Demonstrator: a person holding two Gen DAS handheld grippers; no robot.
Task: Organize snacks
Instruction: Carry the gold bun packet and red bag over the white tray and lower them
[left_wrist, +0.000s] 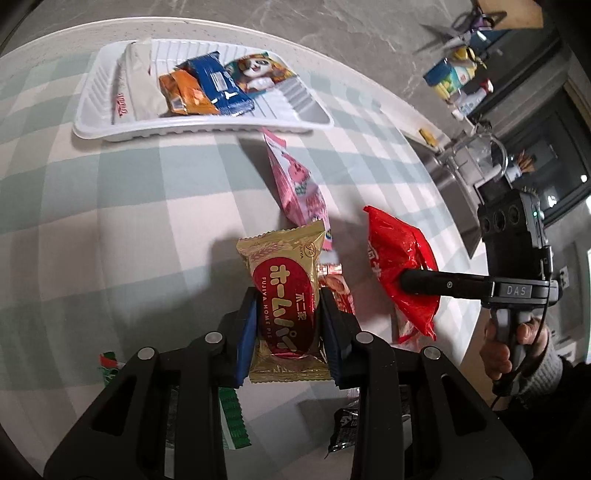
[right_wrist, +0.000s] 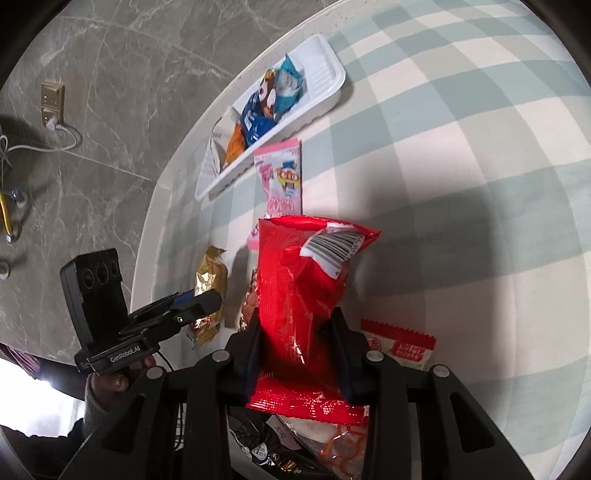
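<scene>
Left gripper (left_wrist: 286, 317) clamping gold foil pie packet (left_wrist: 284, 291), right gripper (right_wrist: 297, 343) pinching crinkly red plastic bag (right_wrist: 299, 295); slick film likely slipping before far white ribbed tray (left_wrist: 314, 118).

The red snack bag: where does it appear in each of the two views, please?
Left wrist view: red snack bag is right of centre, clamped in the right gripper.
Right wrist view: red snack bag fills the centre, pinched between this gripper's jaws.
Shared landmark: the white tray of snacks, far on the checked tablecloth.
</scene>
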